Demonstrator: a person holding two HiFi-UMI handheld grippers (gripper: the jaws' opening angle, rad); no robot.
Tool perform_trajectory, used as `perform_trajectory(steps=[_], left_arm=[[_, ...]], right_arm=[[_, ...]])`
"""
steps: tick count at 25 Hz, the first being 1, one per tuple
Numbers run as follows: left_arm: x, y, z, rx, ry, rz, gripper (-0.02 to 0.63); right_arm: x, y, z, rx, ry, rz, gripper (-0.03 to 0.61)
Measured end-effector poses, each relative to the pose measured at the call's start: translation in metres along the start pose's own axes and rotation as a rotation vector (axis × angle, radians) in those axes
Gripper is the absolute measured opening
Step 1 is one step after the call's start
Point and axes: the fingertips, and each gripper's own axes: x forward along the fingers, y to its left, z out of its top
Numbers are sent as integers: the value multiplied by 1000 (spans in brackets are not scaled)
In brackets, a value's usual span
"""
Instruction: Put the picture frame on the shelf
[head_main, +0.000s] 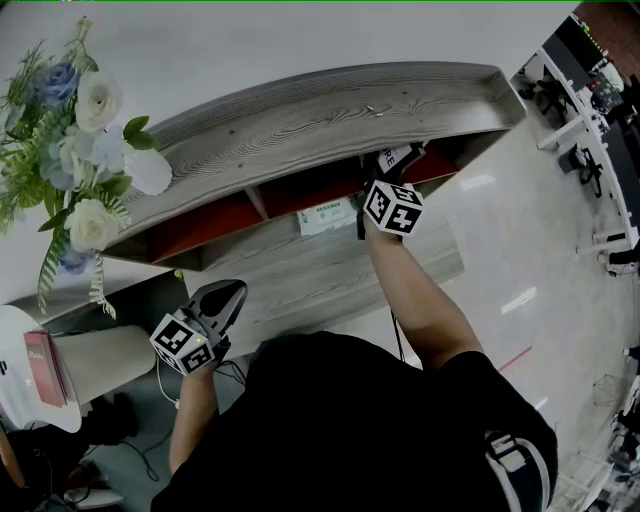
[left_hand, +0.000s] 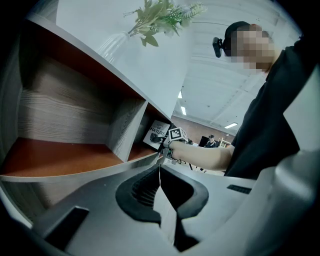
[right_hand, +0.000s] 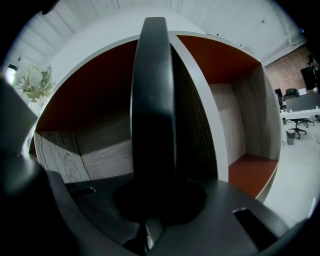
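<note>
**Frame held at the shelf's right compartment**

Head view: a long shelf (head_main: 330, 115) with a grey wood-grain top and red-lined compartments stands against a white wall. The pale glossy floor runs off to the right, where desks and chairs (head_main: 590, 130) stand well apart from it. A bunch of white and blue flowers (head_main: 80, 150) sits on the left end of the top. A white label (head_main: 327, 215) is stuck on the board below the compartments. The right gripper (head_main: 388, 176) reaches into the right compartment with the picture frame (head_main: 403, 155) in its jaws. The left gripper (head_main: 228, 296) hangs low in front of the shelf, away from it.

Left gripper view: its jaws are pressed together with nothing between them. The near compartment has a bare red-brown floor and a wood-grain back. Past the divider (left_hand: 125, 130), the frame, with a dark photo and print on its face, stands tilted at the next compartment's mouth, just beside the right gripper's marker cube (left_hand: 176, 134).

Right gripper view: the jaws are clamped on the frame, seen edge-on as a dark upright band. Behind it are the compartment's red ceiling, grey back and side wall, and red floor.
</note>
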Motion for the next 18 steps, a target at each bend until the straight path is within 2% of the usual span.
perform_trajectory(steps=[18], left_arm=[[-1, -2, -4, 6, 4, 1, 20]], right_arm=[[-1, 0, 0, 25, 7, -7, 25]])
